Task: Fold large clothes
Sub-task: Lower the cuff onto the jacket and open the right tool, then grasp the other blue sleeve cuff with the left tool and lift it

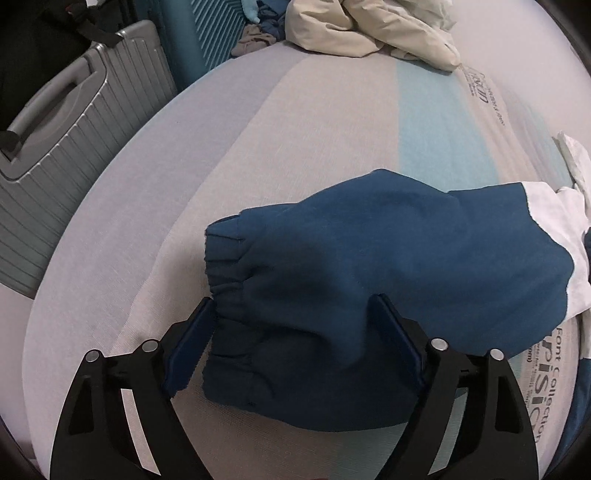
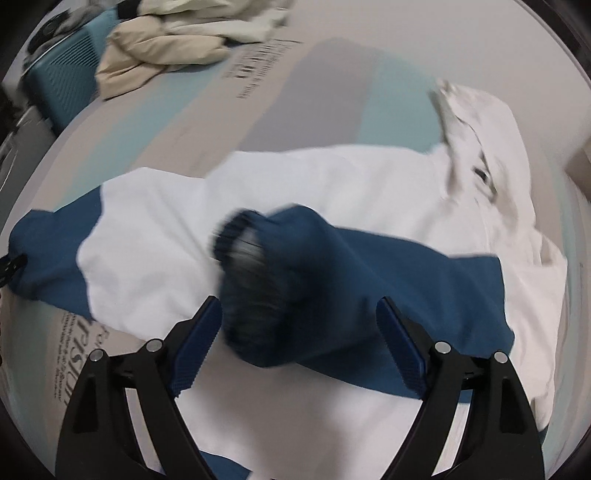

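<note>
A blue and white hooded sweatshirt (image 2: 332, 184) lies spread on the mattress (image 1: 258, 147). In the left wrist view, its blue sleeve (image 1: 369, 258) with a gathered cuff (image 1: 225, 258) lies flat. My left gripper (image 1: 295, 310) is open, its jaws wide on either side of the cuff end. In the right wrist view, the other blue sleeve (image 2: 369, 266) lies across the white body, its ribbed cuff (image 2: 240, 251) blurred. My right gripper (image 2: 299, 310) is open, with the cuff between its jaws. The white hood (image 2: 480, 129) lies at the far right.
A cream jacket (image 1: 369, 29) is heaped at the mattress's far end, also in the right wrist view (image 2: 166, 48). A grey ribbed suitcase (image 1: 74, 129) stands beside the bed at the left. A teal case (image 2: 62, 77) stands behind it.
</note>
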`<state>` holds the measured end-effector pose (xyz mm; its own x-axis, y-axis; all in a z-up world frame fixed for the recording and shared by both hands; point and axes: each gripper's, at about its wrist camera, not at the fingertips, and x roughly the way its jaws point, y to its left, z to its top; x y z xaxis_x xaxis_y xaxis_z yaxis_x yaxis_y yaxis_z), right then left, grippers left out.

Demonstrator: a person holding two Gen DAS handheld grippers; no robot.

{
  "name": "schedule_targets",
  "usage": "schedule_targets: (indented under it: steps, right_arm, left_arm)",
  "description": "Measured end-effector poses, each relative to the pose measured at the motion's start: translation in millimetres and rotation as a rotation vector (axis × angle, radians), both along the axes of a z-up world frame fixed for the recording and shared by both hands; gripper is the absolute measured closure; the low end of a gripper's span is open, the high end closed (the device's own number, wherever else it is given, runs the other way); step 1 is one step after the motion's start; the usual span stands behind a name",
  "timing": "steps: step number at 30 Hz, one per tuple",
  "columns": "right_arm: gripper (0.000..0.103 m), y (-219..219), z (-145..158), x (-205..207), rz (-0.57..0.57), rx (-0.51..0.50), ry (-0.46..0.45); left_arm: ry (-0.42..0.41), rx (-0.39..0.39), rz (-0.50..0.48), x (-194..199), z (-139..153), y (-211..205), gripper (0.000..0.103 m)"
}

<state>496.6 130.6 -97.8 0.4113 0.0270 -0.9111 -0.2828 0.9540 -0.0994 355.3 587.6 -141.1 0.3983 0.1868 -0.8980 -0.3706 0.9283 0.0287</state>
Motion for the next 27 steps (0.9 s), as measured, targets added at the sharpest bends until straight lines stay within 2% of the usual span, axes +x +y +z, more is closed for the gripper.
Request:
schedule_targets:
  steps: [3, 10, 13, 16, 18, 21, 23, 27]
  right_arm:
    - [0.021, -17.4, -4.6, -2.3, -0.029, -0.005, -0.001]
    - [0.021, -42.4, -9.8, -11.1, -0.052, -0.029, -0.004]
    - [0.021, -54.8, -12.6, -12.1, -0.076, -0.026, 0.008]
    - [0.021, -60.2, -14.0, -15.8, -0.070, -0.036, 0.006]
    - [0.021, -63.7, -13.1, -17.1, -0.065, -0.039, -0.004]
    - [0.021, -70.8, -10.6, -17.1, -0.079, -0.031, -0.010]
    - [0.021, -78.5, -7.3, -17.3, -0.098, -0.014, -0.010]
    - [0.021, -91.2, -3.4, -17.2, -0.102, -0.020, -0.005]
  left_arm:
    - [-0.001, 0.033, 0.042, -3.7, 3.0, 6.2, 0.006]
    - [0.019, 0.027, 0.060, -0.3, -6.7, 5.1, 0.006]
    - [0.009, -0.007, 0.051, 3.3, -7.1, 0.7, 0.019]
    - [0.008, -0.035, 0.022, 3.4, -3.8, -2.9, 0.043]
    - [0.010, -0.059, 0.004, 0.6, 0.0, -3.0, 0.065]
    - [0.024, -0.054, -0.032, 1.0, 6.2, -11.0, 0.079]
    - [0.033, -0.053, -0.038, 1.3, 9.9, -16.7, 0.084]
    - [0.017, -0.063, -0.038, 6.2, 22.5, -21.6, 0.086]
